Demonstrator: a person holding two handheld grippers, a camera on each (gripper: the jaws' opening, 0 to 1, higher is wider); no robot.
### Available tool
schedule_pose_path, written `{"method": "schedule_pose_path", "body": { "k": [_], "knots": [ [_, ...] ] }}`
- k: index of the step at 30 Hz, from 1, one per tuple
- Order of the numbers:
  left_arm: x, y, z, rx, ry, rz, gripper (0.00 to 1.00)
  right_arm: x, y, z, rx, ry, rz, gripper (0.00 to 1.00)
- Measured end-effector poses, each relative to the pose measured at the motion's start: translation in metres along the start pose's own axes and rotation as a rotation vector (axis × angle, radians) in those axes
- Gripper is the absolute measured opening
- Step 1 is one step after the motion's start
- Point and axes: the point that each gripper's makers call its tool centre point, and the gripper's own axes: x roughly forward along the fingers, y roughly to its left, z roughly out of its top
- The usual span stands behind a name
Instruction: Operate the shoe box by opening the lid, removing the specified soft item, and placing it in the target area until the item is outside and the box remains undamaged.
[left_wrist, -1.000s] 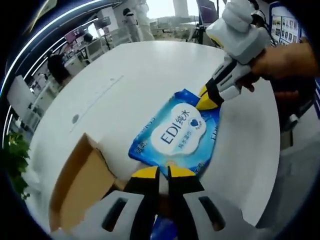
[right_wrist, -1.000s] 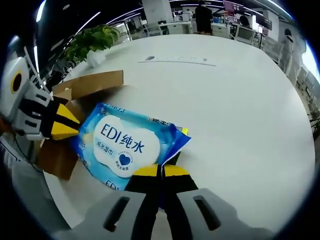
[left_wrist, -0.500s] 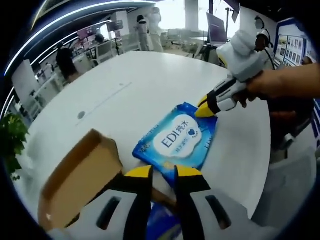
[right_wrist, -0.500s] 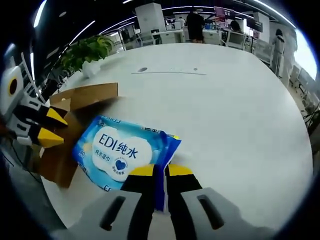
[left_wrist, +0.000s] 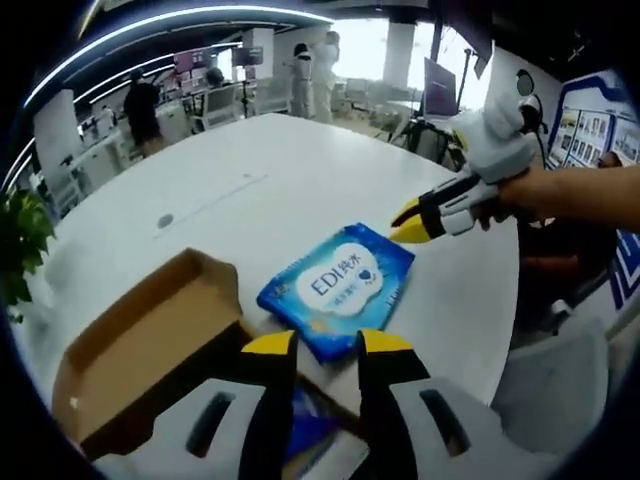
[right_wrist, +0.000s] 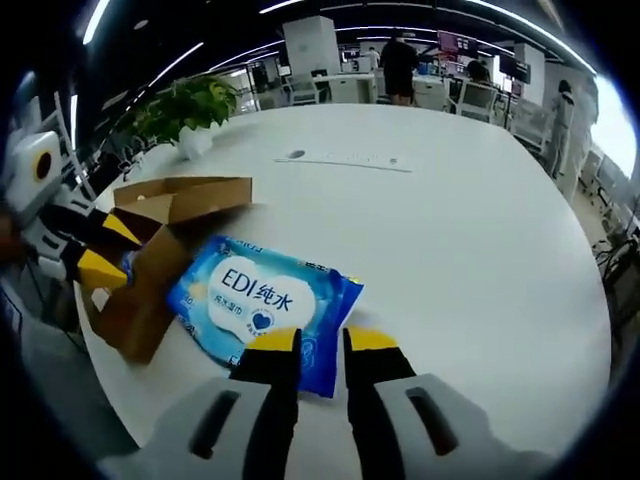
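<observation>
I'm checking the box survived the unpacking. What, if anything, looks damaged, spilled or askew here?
Nothing stands out. The cardboard shoe box sits open with no visible tears, and the blue wet-wipes pack lies flat on the white table beside it.

Large round white table (right_wrist: 480, 230), glossy, thin seam and small dark disc (right_wrist: 297, 155) near far edge. Potted green plant (right_wrist: 190, 105) at table's rim. Open-plan office beyond: desks, monitors, chairs, standing people (right_wrist: 400, 65) in distance. Dark ceiling crossed by long strip lights (left_wrist: 150, 30). Bright window (left_wrist: 360, 45) at far end. Blue poster board (left_wrist: 590, 120) beside table.
</observation>
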Motion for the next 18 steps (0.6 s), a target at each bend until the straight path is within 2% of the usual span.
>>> {"method": "schedule_pose_path", "body": {
  "k": [10,18],
  "knots": [
    [-0.022,-0.001,0.003,0.002,-0.042,-0.004,0.31,-0.026,0.021,0.01,-0.038,-0.024,0.011,0.21],
    [-0.042,0.001,-0.001,-0.026,-0.074,-0.013,0.36,-0.05,0.04,0.019,-0.104,-0.047,0.004,0.23]
  ]
}}
